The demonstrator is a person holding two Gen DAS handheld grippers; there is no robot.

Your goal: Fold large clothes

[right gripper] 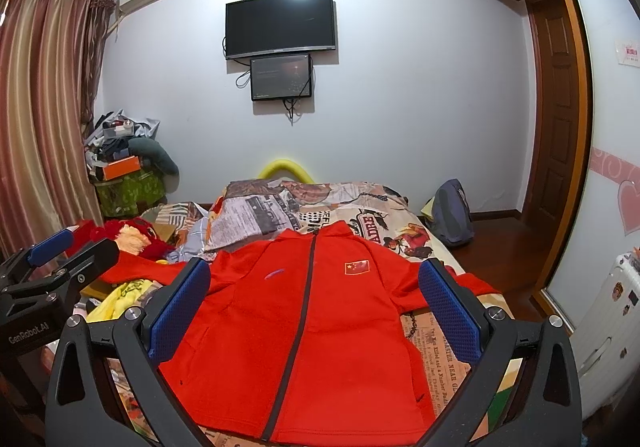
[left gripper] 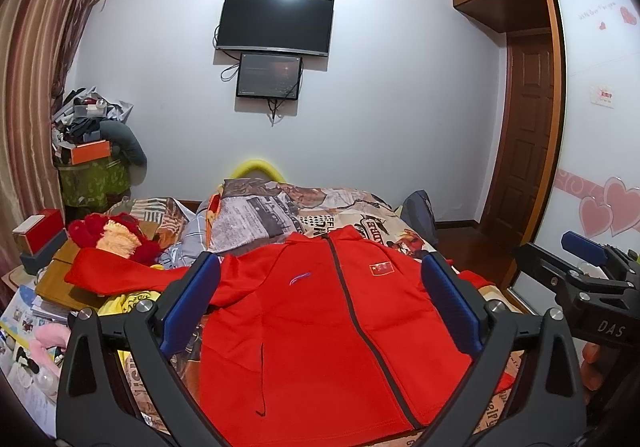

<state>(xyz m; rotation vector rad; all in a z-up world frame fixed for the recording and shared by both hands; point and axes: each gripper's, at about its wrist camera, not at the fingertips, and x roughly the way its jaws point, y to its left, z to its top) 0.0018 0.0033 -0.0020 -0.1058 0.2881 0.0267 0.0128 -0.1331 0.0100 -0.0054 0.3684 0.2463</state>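
Left gripper [left gripper: 320, 299] up close, blue-padded jaws spread wide and holding nothing, poised over the red zip-front jacket with a small flag patch [left gripper: 320, 327]. Right gripper [right gripper: 316, 303] is just as wide and just as empty. The jacket lies front-up, zipped, flat on the newspaper-print bedspread [right gripper: 352, 215], one sleeve stretched towards a red plush toy [left gripper: 116, 239], possibly touching it. Beyond, a black wall-mounted television [right gripper: 280, 23] hangs dark.
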